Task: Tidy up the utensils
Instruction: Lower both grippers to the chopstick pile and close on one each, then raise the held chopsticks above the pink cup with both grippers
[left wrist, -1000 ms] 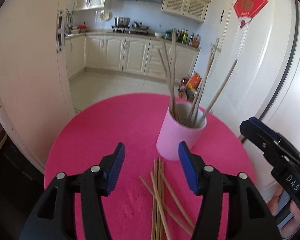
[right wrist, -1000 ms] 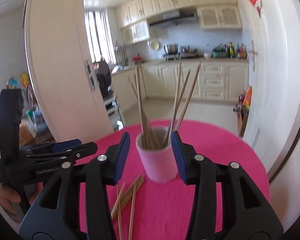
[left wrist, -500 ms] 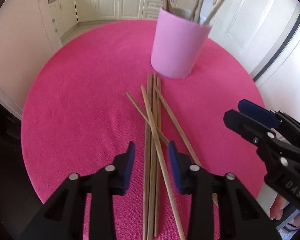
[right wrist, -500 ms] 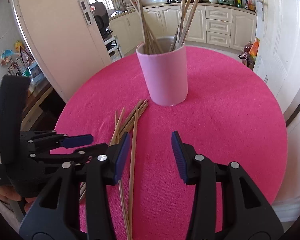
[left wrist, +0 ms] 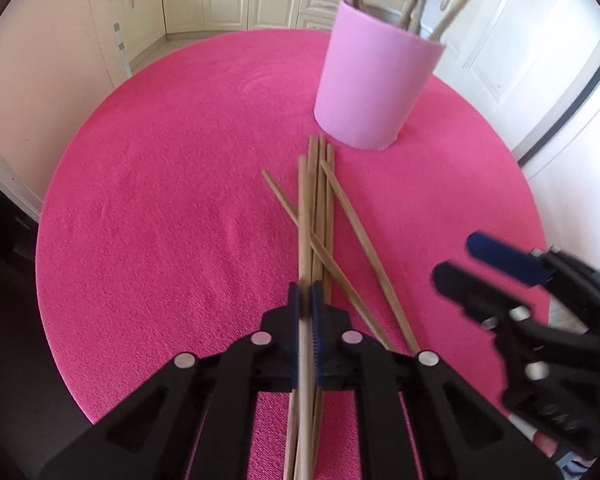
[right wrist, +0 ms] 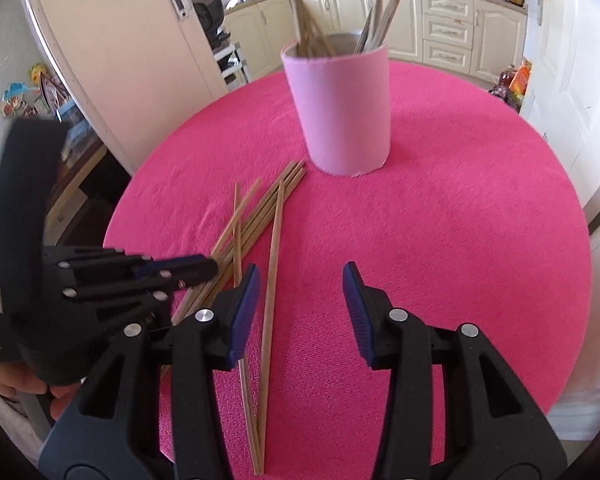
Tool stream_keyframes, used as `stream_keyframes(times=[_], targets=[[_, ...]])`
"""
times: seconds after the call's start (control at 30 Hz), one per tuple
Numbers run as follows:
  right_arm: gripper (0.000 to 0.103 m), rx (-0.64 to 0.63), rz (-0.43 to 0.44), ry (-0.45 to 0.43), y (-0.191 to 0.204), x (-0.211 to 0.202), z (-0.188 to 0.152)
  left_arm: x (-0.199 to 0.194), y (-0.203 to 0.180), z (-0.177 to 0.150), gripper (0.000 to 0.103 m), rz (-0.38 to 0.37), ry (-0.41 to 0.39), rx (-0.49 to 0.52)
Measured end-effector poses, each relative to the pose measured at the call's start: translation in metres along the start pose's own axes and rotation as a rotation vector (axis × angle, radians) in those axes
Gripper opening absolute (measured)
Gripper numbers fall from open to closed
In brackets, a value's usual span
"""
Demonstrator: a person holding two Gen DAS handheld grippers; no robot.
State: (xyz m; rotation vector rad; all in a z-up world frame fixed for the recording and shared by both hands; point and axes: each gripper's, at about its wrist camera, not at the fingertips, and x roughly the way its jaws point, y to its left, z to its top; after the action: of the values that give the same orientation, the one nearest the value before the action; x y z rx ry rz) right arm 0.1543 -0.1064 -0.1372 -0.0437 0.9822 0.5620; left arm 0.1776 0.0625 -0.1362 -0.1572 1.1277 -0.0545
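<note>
Several wooden chopsticks (left wrist: 324,216) lie in a loose pile on the pink round table (left wrist: 160,200), in front of a pink cup (left wrist: 370,84) that holds several more upright. My left gripper (left wrist: 305,300) is shut on one chopstick (left wrist: 303,216) of the pile, low at the table. My right gripper (right wrist: 300,280) is open and empty above the table, right of the pile (right wrist: 256,220). The cup (right wrist: 342,108) stands beyond it. The left gripper (right wrist: 204,267) also shows at the pile in the right wrist view.
The right gripper (left wrist: 496,264) shows at the right edge of the left wrist view. A white door (left wrist: 500,48) stands behind the table on the right, kitchen cabinets (right wrist: 452,36) at the back, a wall panel (right wrist: 112,52) on the left.
Both grippers have dropped from cup height toward the table. My left gripper has closed on one chopstick of the pile. My right gripper has stayed open.
</note>
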Motion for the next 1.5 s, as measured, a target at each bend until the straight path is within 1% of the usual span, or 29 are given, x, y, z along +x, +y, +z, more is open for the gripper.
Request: stream_keyframes(times=[0.03, 0.17, 0.23, 0.33, 0.43, 0.47, 0.6, 0.7, 0.83, 0.97, 1.13, 1.17, 1.4, 1.5], targets=[[0.036, -0.005, 0.004, 0.018, 0.002, 0.004, 0.001, -0.003, 0.002, 0.001, 0.006, -0.008, -0.003, -0.006], [0.035, -0.028, 0.009, 0.072, 0.010, 0.020, 0.002, -0.012, 0.007, 0.005, 0.006, -0.017, -0.032, -0.020], [0.034, -0.038, -0.002, 0.093, 0.012, 0.028, 0.002, -0.015, 0.011, 0.006, 0.006, -0.025, -0.037, -0.030], [0.026, -0.052, -0.028, 0.130, 0.016, 0.038, 0.003, -0.019, 0.016, 0.009, 0.006, -0.027, -0.044, -0.035], [0.018, -0.071, -0.049, 0.127, 0.018, 0.040, 0.004, -0.020, 0.016, 0.012, 0.006, -0.032, -0.049, -0.040], [0.008, -0.083, -0.045, 0.124, 0.019, 0.040, 0.004, -0.023, 0.018, 0.010, 0.006, -0.036, -0.050, -0.042], [0.007, -0.079, -0.031, 0.103, 0.015, 0.039, 0.003, -0.028, 0.015, 0.014, 0.006, -0.049, -0.064, -0.042], [0.006, -0.050, -0.011, 0.060, 0.006, 0.029, 0.003, -0.036, 0.012, 0.018, 0.006, -0.068, -0.099, -0.035], [0.006, -0.035, 0.011, -0.021, -0.003, 0.003, 0.008, -0.051, 0.007, 0.023, 0.006, -0.096, -0.165, -0.022], [0.006, -0.016, 0.048, -0.113, -0.013, -0.025, 0.015, -0.069, 0.000, 0.030, 0.006, -0.121, -0.264, -0.004], [0.006, 0.005, 0.089, -0.248, -0.024, -0.058, 0.024, -0.084, -0.016, 0.040, 0.006, -0.165, -0.381, 0.044], [0.006, 0.012, 0.100, -0.286, -0.027, -0.066, 0.026, -0.087, -0.020, 0.043, 0.006, -0.172, -0.407, 0.055], [0.006, 0.036, 0.155, -0.469, -0.042, -0.091, 0.045, -0.105, -0.037, 0.062, 0.006, -0.235, -0.577, 0.084], [0.006, 0.047, 0.171, -0.541, -0.047, -0.095, 0.055, -0.110, -0.046, 0.075, 0.006, -0.247, -0.636, 0.090]])
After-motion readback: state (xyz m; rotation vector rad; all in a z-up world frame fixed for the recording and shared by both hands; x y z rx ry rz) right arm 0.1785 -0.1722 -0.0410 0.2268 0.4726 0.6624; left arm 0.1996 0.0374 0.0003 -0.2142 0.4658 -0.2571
